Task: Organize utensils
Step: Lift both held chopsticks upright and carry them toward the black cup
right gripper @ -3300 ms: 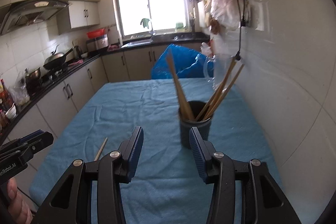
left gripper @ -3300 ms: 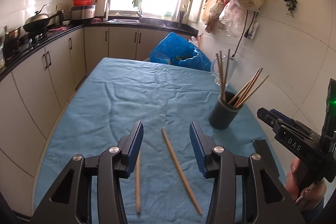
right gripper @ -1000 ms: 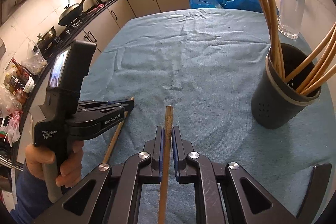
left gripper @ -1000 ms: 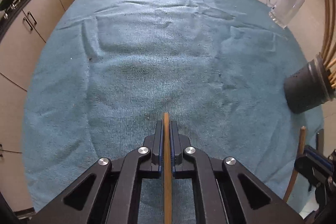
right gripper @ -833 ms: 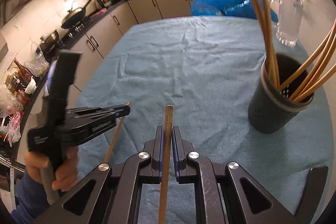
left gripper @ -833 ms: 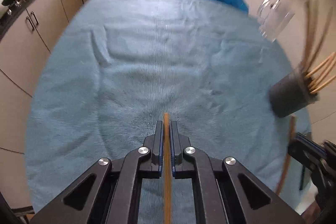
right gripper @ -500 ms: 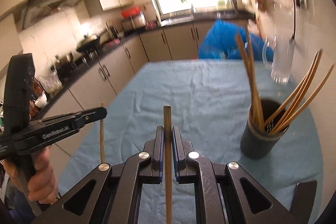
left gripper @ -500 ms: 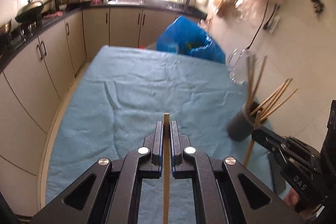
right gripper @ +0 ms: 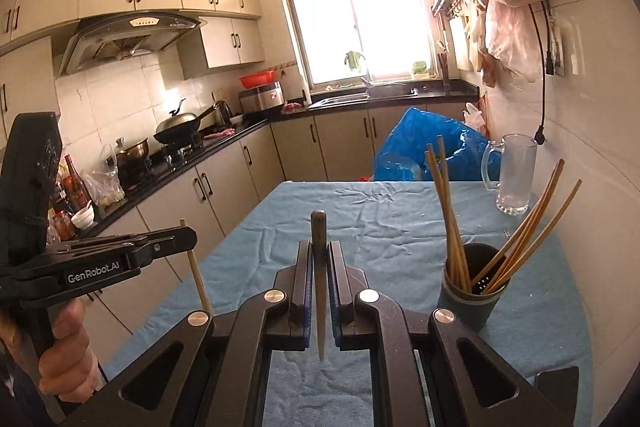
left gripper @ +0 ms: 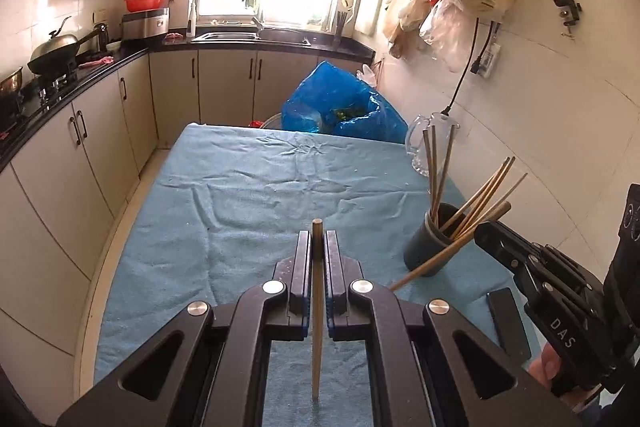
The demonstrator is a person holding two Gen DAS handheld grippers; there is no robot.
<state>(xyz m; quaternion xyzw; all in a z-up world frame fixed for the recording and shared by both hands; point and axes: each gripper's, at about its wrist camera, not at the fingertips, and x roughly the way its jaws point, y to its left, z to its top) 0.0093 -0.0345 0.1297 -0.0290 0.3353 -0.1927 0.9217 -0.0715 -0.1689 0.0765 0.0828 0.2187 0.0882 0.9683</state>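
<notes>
My left gripper is shut on a wooden chopstick, held above the blue cloth. My right gripper is shut on another chopstick, also lifted off the cloth. A dark grey utensil holder with several chopsticks stands at the right side of the table; it also shows in the right wrist view. In the left wrist view the right gripper with its chopstick is close beside the holder. In the right wrist view the left gripper is at the left, over the table's edge.
The table is covered by a blue cloth. A glass mug stands at the far right. A blue plastic bag lies beyond the table's far end. The tiled wall runs along the right. Kitchen cabinets run along the left.
Both grippers closed on the two chopsticks that lay on the cloth and lifted them. Both views have tilted up from the table to level. The right gripper has moved near the holder.
</notes>
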